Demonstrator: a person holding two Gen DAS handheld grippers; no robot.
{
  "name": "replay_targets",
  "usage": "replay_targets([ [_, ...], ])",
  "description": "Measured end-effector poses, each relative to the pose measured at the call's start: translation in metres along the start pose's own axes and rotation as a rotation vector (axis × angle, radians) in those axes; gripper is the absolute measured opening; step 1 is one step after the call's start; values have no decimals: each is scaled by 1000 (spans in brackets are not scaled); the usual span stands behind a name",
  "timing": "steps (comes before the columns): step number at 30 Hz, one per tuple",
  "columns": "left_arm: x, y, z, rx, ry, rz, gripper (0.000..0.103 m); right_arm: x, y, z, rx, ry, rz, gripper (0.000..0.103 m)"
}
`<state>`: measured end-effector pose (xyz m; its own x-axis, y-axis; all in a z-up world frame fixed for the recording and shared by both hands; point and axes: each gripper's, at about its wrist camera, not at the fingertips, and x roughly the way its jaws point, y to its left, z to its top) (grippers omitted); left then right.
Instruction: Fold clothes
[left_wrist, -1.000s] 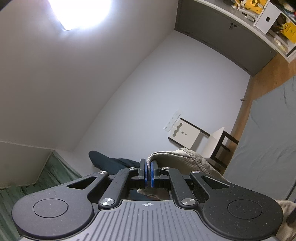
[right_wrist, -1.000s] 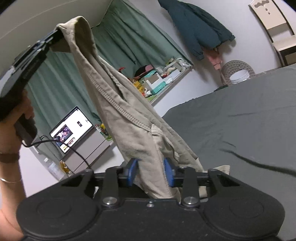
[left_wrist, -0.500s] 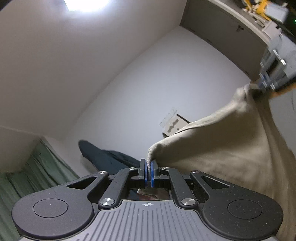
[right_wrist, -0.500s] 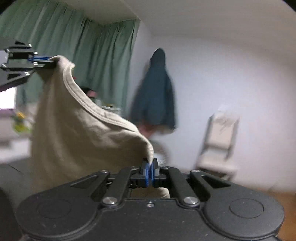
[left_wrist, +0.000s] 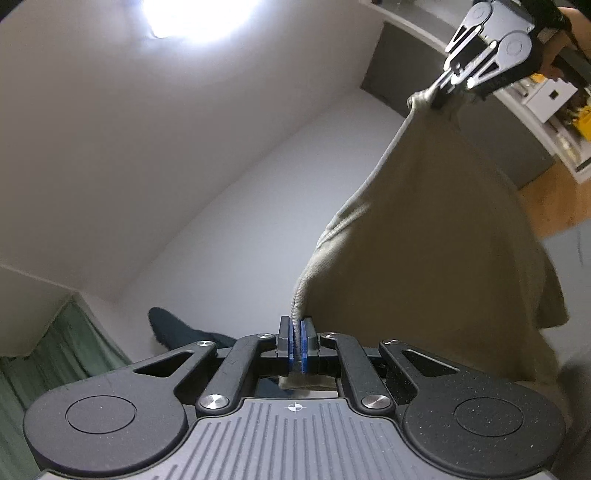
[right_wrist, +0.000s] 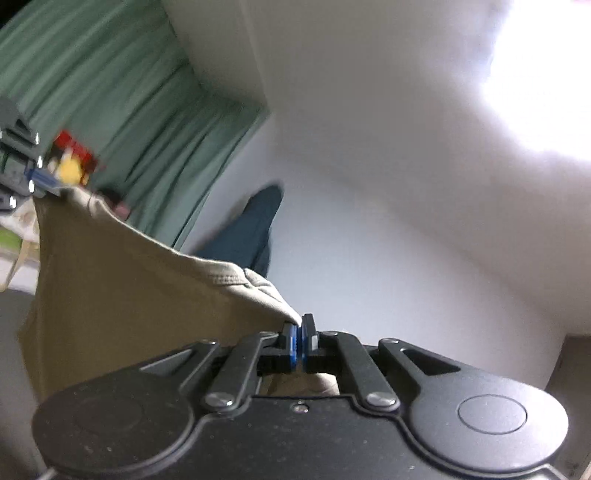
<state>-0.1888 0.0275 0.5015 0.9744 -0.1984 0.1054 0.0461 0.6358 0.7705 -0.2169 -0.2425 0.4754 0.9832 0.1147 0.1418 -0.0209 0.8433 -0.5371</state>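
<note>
The khaki garment is hanging in mid-air, stretched by its hemmed top edge between both grippers. The left gripper is pinching one corner, blue pads pressed tight on the hem. The right gripper is clamping the other corner, jaws squeezed together on the fabric. Rest of the cloth is drooping below. Behind it, a dark teal jacket is hanging on the white wall, green curtains beside it, and a ceiling light is glaring overhead.
</note>
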Motion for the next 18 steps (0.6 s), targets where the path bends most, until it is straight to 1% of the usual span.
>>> replay_targets([
  [2, -9, 0, 6, 56, -22, 7, 4, -1, 2, 1, -65, 26, 1, 3],
  [4, -27, 4, 15, 73, -74, 30, 4, -14, 3, 4, -104, -8, -31, 3],
  [6, -35, 11, 19, 61, -108, 21, 4, -36, -1, 9, -98, -66, -53, 3],
  [7, -35, 14, 20, 53, -115, 8, 4, -39, -4, 8, -92, -70, -57, 3],
  [9, -21, 17, 15, 56, -101, -9, 4, -42, -10, 7, -79, -73, -64, 3],
  [11, 3, 13, 5, 56, -50, -43, 4, -26, -17, -3, -49, -8, -22, 3],
  [14, 58, -6, -28, 69, 72, -112, 4, 23, -6, -30, -28, 126, 81, 3],
  [17, 121, -25, -66, 47, 201, -172, 4, 85, 20, -70, -52, 265, 132, 3],
  [18, 141, -30, -75, 38, 240, -162, 4, 105, 28, -82, -55, 303, 140, 3],
])
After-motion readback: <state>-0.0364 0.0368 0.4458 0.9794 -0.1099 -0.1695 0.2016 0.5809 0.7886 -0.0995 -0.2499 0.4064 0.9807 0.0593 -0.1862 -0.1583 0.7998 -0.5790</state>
